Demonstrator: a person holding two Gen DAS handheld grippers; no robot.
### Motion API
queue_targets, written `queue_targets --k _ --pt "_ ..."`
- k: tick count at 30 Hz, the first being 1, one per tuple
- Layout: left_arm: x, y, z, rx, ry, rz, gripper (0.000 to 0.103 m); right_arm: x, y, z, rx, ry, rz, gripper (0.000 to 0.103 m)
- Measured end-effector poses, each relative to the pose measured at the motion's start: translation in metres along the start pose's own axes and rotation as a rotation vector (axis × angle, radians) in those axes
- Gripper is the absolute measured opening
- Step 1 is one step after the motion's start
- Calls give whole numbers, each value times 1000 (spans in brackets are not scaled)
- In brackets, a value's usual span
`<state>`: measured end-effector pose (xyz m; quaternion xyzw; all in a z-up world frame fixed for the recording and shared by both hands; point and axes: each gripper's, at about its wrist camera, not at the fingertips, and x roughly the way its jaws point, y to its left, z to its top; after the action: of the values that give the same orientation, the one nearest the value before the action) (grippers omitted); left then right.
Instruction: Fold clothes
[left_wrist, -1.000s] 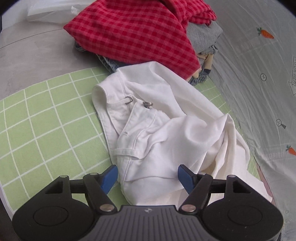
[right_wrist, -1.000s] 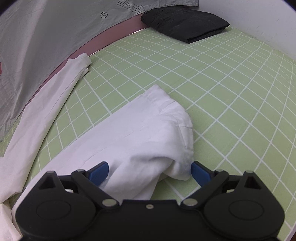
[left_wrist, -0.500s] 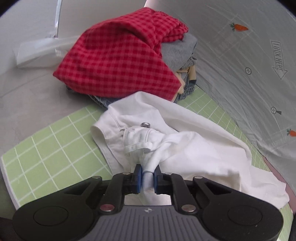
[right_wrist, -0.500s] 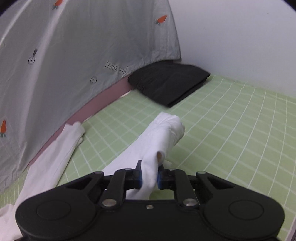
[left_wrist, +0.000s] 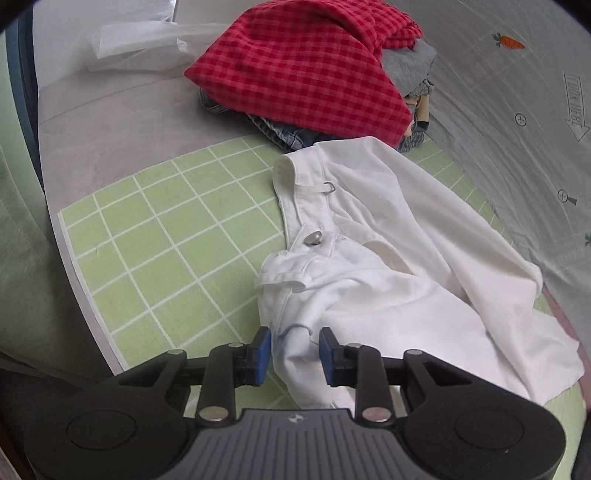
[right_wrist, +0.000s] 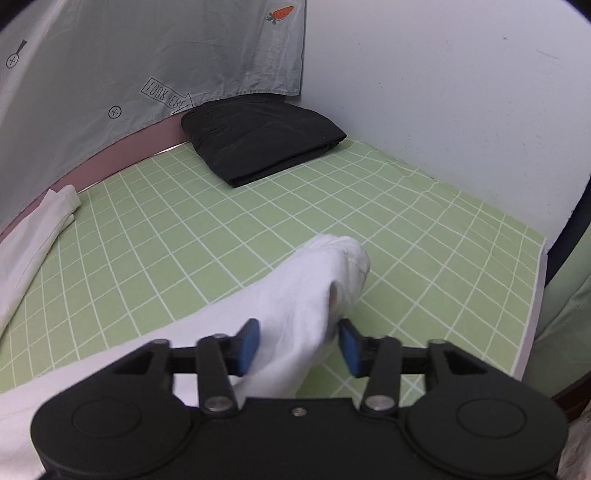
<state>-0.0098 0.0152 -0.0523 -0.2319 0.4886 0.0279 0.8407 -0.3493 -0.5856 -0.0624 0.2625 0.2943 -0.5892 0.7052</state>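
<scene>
White trousers (left_wrist: 369, 273) lie crumpled on the green grid mat (left_wrist: 166, 236), waistband with a metal button toward the left. My left gripper (left_wrist: 295, 349) is open, its blue pads either side of a bunched waistband fold, not pinching it. In the right wrist view a white trouser leg (right_wrist: 295, 295) runs forward over the mat (right_wrist: 406, 236). My right gripper (right_wrist: 298, 345) is open with the leg cloth lying loose between the pads. The other leg end (right_wrist: 55, 206) lies at the left by the mat's edge.
A pile of unfolded clothes topped by a red checked garment (left_wrist: 306, 66) sits beyond the trousers. A folded black garment (right_wrist: 258, 136) lies at the mat's far corner. A grey printed sheet (right_wrist: 129, 55) hangs along the back. The mat's edge (right_wrist: 532, 306) is at the right.
Both grippers were shut on the white trousers half a second ago and have now opened, letting the cloth go. The trousers have shifted toward the near edge of the mat.
</scene>
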Motion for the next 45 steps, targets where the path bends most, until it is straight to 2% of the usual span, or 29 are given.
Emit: queue_targets --k 1,5,8,10,14,16,17,18,19,20,22,27,29,32,34,36,39,41,42,43,44,45 --pt "-1 2 0 -34 6 -23 46 -3 -2 -3 32 3 21 76" --pt "-1 10 -4 -151 20 -87 62 -9 4 -23 102 55 98 82" --pt "5 6 -6 -123 34 -78 67 -12 10 -39 147 101 154 84" --pt "11 3 -7 -96 48 -69 67 -13 14 -49 170 131 186 84" --pt "23 3 -6 -115 57 -72 66 -5 24 -63 186 206 210 85" --pt "28 3 -2 -125 55 -66 56 1 25 -65 198 226 197 85" --pt "29 1 2 -117 51 -62 41 2 25 -65 207 224 191 82" --pt "31 -2 5 -102 46 -55 32 5 24 -64 214 220 193 77" --pt "32 -5 10 -84 39 -51 25 7 23 -62 219 215 210 55" --pt "33 -10 15 -62 28 -53 18 9 22 -60 220 211 222 29" --pt "36 -21 27 -19 9 -58 14 10 22 -48 225 192 240 6" --pt "15 -71 71 133 -125 -130 12 -4 28 -11 252 103 299 3" --pt "-9 -93 85 233 -227 -148 11 -23 35 9 236 34 314 3" --pt "-54 -107 92 342 -364 -188 11 -68 55 28 66 -106 315 3" --pt "-64 -101 88 403 -384 -150 12 -88 68 31 -56 -169 289 3" --pt "-46 -81 79 432 -331 -61 13 -82 79 20 -164 -129 253 4" --pt "-6 -47 63 398 -171 101 15 -66 90 0 -274 -39 231 8" --pt "12 -29 50 375 -91 171 21 -58 94 -11 -316 10 233 34" --pt "9 -27 43 364 -99 162 22 -54 95 -17 -337 35 233 42" --pt "5 -26 36 363 -112 157 23 -50 97 -23 -358 60 234 58" --pt "1 -30 31 380 -134 160 30 -46 98 -29 -379 84 235 69" --pt "-2 -35 27 398 -155 164 39 -42 100 -35 -400 109 236 72"
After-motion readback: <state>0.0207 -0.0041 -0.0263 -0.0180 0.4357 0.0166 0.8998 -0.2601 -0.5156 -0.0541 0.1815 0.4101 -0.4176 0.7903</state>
